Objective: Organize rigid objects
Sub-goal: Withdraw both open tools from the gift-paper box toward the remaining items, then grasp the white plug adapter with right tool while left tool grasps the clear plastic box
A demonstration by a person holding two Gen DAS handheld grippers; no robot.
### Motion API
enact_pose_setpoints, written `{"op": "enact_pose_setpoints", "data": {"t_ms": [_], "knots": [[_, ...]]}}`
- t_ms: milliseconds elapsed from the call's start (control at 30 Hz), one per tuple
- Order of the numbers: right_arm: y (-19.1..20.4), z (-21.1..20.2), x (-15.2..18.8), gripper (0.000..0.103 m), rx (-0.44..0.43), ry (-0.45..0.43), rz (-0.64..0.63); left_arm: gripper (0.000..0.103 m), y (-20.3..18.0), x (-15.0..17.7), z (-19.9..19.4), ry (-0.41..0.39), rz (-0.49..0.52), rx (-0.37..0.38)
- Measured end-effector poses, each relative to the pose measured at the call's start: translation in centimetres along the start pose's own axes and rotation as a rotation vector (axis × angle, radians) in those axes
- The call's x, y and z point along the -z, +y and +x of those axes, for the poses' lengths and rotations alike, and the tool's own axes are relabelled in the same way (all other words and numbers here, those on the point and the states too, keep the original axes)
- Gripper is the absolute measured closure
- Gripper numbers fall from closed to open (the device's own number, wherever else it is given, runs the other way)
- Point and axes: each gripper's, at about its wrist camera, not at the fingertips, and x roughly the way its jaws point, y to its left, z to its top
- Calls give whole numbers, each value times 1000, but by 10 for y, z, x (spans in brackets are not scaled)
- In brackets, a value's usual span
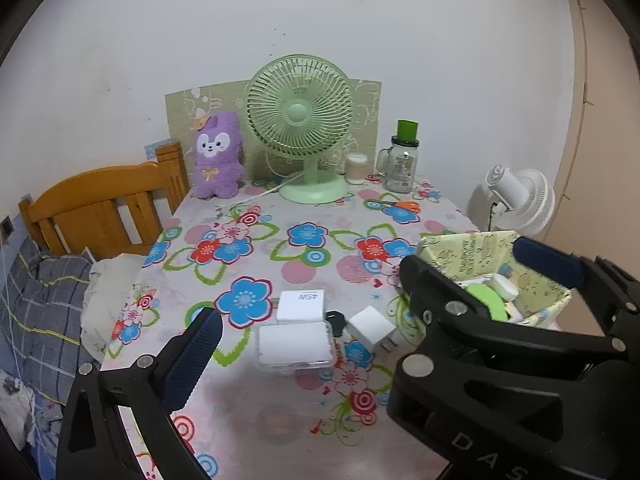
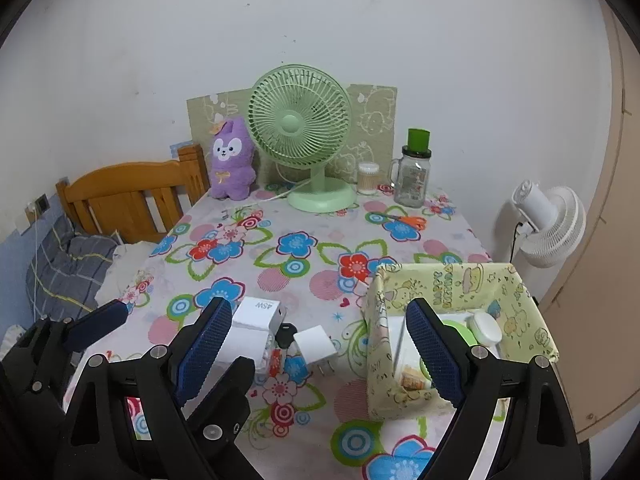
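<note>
Chargers on floral tablecloth; bed perhaps touching.

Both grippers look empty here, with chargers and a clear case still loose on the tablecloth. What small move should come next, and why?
Probably bring the right gripper down over the small white plug adapter and close on it. Its jaws stand open and empty, and the adapter lies loose on the tablecloth between them, right beside the yellow patterned box that already holds items. The left gripper is also open and empty.
</note>
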Motion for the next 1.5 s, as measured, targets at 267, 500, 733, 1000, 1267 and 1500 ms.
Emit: {"op": "enact_pose_setpoints", "data": {"t_ms": [267,500,733,1000,1267,1500], "knots": [[8,9,7,2,65,-64,-38,0,6,9,16,25,10,-6],[11,31,18,1,32,-18,-29,0,18,20,39,68,-11,-11],[15,56,29,1,12,21,-38,0,27,30,62,102,-12,-18],[22,79,35,1,-25,56,-56,0,39,39,87,155,-40,-4],[26,100,45,2,-53,83,-53,0,48,50,112,222,-75,-3],[27,109,49,7,-25,87,-77,0,45,54,122,236,-77,3]]}}
